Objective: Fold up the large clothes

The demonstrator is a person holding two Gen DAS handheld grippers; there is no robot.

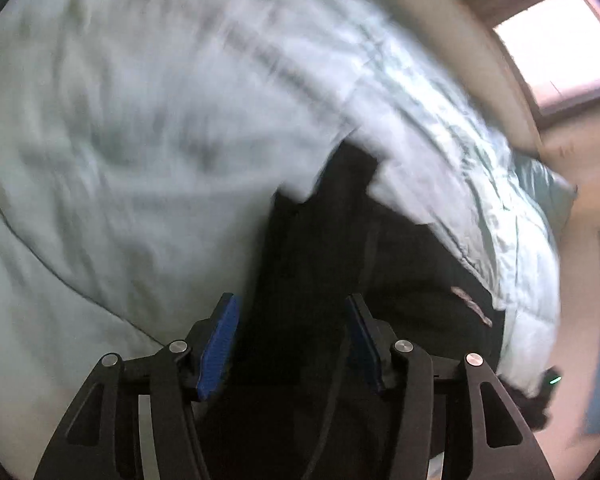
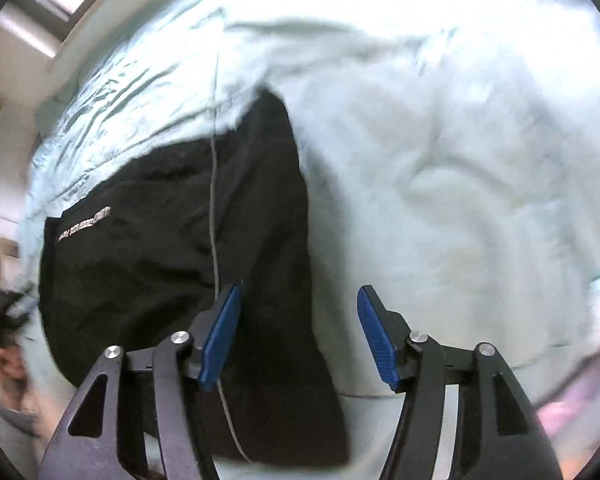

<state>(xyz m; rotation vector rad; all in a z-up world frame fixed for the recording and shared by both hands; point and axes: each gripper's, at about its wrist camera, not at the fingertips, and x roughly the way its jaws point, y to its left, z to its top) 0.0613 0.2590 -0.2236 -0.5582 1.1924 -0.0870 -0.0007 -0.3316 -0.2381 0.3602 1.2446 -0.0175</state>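
The left tongs (image 1: 290, 340) stand apart with the black garment (image 1: 324, 248) lying between and ahead of them, but blur and darkness hide whether the blue pads (image 1: 219, 350) pinch any cloth, so I cannot tell if they grip it. The garment runs lengthwise away from both tongs over a pale blue quilt (image 1: 120, 140), with a window (image 1: 556, 48) far off to the right. The right tongs (image 2: 300, 334) gape wide and empty, the garment (image 2: 172, 240) just ahead and to their left, its edge between the pads, so either tool seems equally near; a thin cord (image 2: 214, 208) crosses the cloth and might snag.
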